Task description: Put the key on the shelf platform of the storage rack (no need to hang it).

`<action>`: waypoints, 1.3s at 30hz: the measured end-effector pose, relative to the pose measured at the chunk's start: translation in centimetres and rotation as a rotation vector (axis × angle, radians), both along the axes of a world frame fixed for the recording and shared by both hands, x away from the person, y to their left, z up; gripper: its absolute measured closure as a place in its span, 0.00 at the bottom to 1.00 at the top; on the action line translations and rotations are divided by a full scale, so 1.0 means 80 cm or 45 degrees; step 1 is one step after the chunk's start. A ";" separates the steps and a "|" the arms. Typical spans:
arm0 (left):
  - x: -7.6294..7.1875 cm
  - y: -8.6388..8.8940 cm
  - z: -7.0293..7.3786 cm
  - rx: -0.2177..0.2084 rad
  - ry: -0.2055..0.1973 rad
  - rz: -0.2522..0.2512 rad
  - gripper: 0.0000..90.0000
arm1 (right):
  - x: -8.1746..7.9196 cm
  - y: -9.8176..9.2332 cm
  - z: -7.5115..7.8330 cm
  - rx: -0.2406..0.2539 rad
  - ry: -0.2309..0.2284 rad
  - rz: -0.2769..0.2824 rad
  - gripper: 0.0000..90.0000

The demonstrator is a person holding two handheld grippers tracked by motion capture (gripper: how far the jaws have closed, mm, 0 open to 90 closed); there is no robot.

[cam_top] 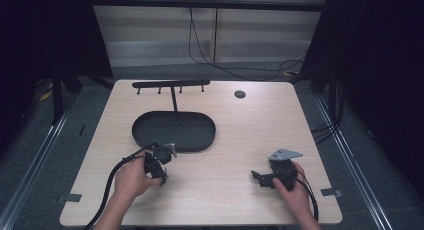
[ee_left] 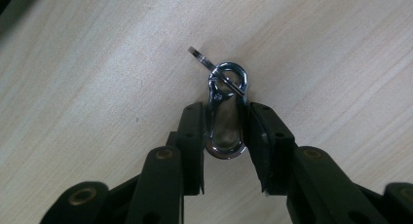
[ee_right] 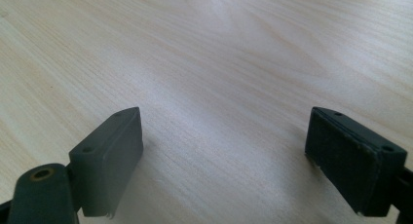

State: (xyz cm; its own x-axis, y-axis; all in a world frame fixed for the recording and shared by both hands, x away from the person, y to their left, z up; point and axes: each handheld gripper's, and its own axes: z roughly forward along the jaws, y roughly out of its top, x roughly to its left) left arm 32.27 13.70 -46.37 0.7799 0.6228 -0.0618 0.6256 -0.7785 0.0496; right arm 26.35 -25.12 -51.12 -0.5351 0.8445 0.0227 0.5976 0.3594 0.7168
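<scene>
A small silver snap clip (ee_left: 225,119) with a key ring (ee_left: 214,68) through its eye lies on the pale wooden table (ee_left: 97,87). My left gripper (ee_left: 225,136) is shut on the clip, its black pads pressing the clip's two long sides. In the high view the left gripper (cam_top: 159,165) points down at the table just in front of the black oval tray (cam_top: 145,135). At the front right, my right gripper (cam_top: 259,179) rests low over the table. Its jaws stand wide apart in the right gripper view (ee_right: 224,160), with bare wood between them.
A black T-shaped rack (cam_top: 171,84) with small hooks stands behind the tray. A round cable hole (cam_top: 240,94) sits at the table's back right. Black cables trail from both grippers toward the front edge.
</scene>
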 end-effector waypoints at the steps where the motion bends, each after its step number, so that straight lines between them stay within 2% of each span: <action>1: 0.000 0.001 0.000 -0.010 0.000 0.016 0.76 | 0.000 0.000 0.000 0.000 0.000 0.000 0.15; 4: 0.001 0.004 0.003 -0.032 0.010 0.012 0.76 | 0.000 0.000 0.000 0.000 0.000 0.000 0.15; 15: 0.005 0.017 0.025 -0.060 0.005 0.016 0.76 | 0.000 0.000 0.000 0.000 0.000 0.000 0.15; 22: 0.008 0.022 0.038 -0.079 0.014 0.040 0.76 | 0.000 0.000 0.000 0.000 0.000 0.000 0.15; 32: 0.018 0.028 0.064 -0.077 0.019 0.043 0.76 | 0.000 0.000 0.000 0.000 0.000 0.000 0.15; 39: 0.029 0.034 0.075 -0.078 0.016 0.063 0.76 | 0.000 0.000 0.000 0.000 0.000 0.000 0.15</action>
